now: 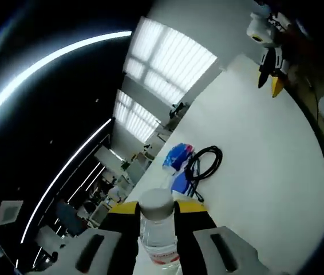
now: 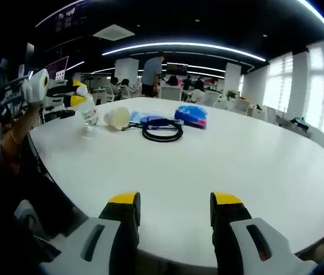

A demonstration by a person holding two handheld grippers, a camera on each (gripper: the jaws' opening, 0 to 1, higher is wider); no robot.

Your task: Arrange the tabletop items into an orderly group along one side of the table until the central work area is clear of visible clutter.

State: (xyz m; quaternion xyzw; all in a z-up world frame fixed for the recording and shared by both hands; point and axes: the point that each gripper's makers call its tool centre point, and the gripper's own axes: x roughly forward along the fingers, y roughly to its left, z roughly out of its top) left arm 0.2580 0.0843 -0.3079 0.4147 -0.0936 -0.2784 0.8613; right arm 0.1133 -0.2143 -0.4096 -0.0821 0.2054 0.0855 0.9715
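Observation:
A clear water bottle (image 1: 157, 229) with a white cap sits between the yellow-tipped jaws of my left gripper (image 1: 157, 207), which is shut on it. In the right gripper view the same bottle (image 2: 87, 119) stands on the white table's (image 2: 219, 154) far left edge, with the left gripper (image 2: 77, 93) at its top. Beside it lie a pale cup (image 2: 116, 117) on its side, a black cable coil (image 2: 162, 130) and a blue bag (image 2: 190, 114). My right gripper (image 2: 175, 200) is open over the near table edge, holding nothing. It also hangs across the table (image 1: 269, 80).
The cable coil (image 1: 205, 163) and the blue bag (image 1: 179, 154) lie just beyond the bottle. A person's arm (image 2: 13, 134) is at the table's left edge. People and chairs (image 2: 170, 91) stand behind the far edge. The broad white tabletop (image 1: 265, 172) stretches to the right.

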